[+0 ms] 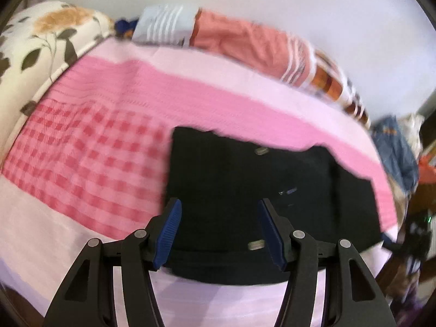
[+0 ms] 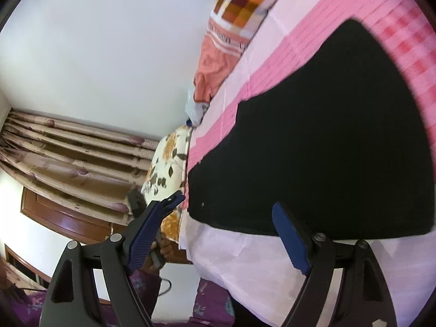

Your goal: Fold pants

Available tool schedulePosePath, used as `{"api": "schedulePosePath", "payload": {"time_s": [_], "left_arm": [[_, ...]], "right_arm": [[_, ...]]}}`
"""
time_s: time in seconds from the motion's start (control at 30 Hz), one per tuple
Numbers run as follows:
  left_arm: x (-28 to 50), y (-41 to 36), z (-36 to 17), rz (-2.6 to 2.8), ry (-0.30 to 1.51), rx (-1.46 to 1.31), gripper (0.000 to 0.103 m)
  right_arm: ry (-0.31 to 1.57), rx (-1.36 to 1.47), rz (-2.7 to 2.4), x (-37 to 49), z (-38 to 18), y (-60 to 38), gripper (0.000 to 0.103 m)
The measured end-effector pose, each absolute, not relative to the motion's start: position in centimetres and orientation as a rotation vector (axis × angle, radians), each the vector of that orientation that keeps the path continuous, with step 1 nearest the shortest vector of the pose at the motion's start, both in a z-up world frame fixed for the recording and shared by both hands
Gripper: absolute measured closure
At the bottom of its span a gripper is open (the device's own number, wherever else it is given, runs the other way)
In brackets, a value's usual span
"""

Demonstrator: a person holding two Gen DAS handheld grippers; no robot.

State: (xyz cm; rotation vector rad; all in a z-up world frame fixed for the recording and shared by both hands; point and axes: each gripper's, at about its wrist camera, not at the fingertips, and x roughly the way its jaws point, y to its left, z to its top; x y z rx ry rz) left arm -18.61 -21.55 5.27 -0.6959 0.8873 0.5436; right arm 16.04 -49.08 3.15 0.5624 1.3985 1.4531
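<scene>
**Black pants folded flat on pink bedsheet, both grippers released**

I see the pants lying flat on the pink bedsheet as a dark, roughly rectangular bundle. In the left wrist view its long axis runs left to right across the frame, the right end reaching toward the bed's edge. 2 metal buttons show on the fabric, 1 near the far edge and 1 near the close edge.

My left gripper is spread wide, holding nothing. The pants' near-left part sits right between and ahead of its fingers; I cannot tell if the tips touch the cloth.

My right gripper is also released and empty. The pants lie ahead of it, mostly toward its right finger; the left finger points off the bed edge.

Only the right wrist view shows the curtain, the wooden frame beneath it, and the left gripper's tip just off the pants' corner. Only the left view shows the buttons and the pile of clothes off the bed's right side. Both show the floral pillow and orange blanket.
</scene>
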Motion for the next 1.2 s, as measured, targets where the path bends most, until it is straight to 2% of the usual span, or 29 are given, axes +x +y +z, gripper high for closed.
{"api": "schedulePosePath", "payload": {"time_s": [0.17,0.4,0.57,0.67,0.73,0.77,1.2], "left_arm": [[-18.4,-18.6,1.4,0.376,1.019,-0.709,0.044],[-15.1,-17.6,0.1,0.156,1.07,-0.636,0.044],[-14.8,-15.3,-0.2,0.142,1.05,-0.768,0.045],[-14.6,-15.4,0.0,0.143,1.07,-0.725,0.054],[-14.7,-16.0,0.3,0.141,1.058,-0.705,0.063],[-14.6,-16.3,0.4,0.131,1.051,-0.698,0.072],[-15.2,-17.6,2.2,0.184,0.963,-0.653,0.08]], "right_arm": [[1.451,0.509,1.452,13.8,2.9,-47.2,0.023],[1.475,0.505,1.407,13.4,3.2,-46.4,0.018],[1.516,0.565,1.37,13.3,2.4,-45.8,0.015],[1.528,0.561,1.368,12.8,2.3,-45.2,0.015],[1.528,0.533,1.374,12.3,2.4,-44.7,0.015],[1.529,0.524,1.376,12.1,2.5,-44.6,0.015],[1.539,0.505,1.404,11.3,2.7,-43.3,0.014]]}}
